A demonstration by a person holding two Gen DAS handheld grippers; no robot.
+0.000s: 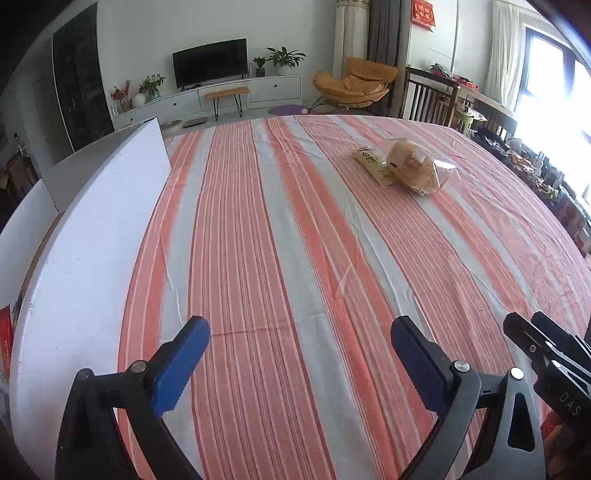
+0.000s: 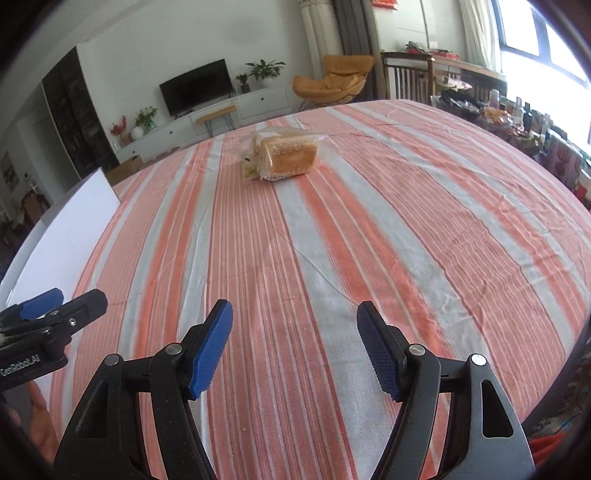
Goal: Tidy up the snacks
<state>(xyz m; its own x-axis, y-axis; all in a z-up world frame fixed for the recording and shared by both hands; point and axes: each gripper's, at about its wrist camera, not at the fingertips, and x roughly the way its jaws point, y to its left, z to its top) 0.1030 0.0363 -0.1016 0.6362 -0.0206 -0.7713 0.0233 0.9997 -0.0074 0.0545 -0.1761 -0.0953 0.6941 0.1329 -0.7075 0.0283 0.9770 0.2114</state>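
Both the left gripper [image 1: 300,363] and the right gripper [image 2: 294,345] are held spread and empty near the table's [image 1: 280,240] near edge. The bagged bread [image 1: 415,168] is seen lying toward the far edge, touching a yellow-green snack packet [image 1: 370,165].

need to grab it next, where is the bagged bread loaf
The clear-bagged tan bread loaf lies far across the striped tablecloth, left of centre in the right wrist view, against a yellow-green snack packet.

"GenRobot.AI" reads in white along the black body of the left tool [image 2: 55,314], seen from the right wrist. The left wrist view catches "DAS" on the right tool [image 1: 546,343] at the frame's edge. The red wall sign [image 1: 423,13] and the snack packet [image 1: 371,164] carry characters too small to read.
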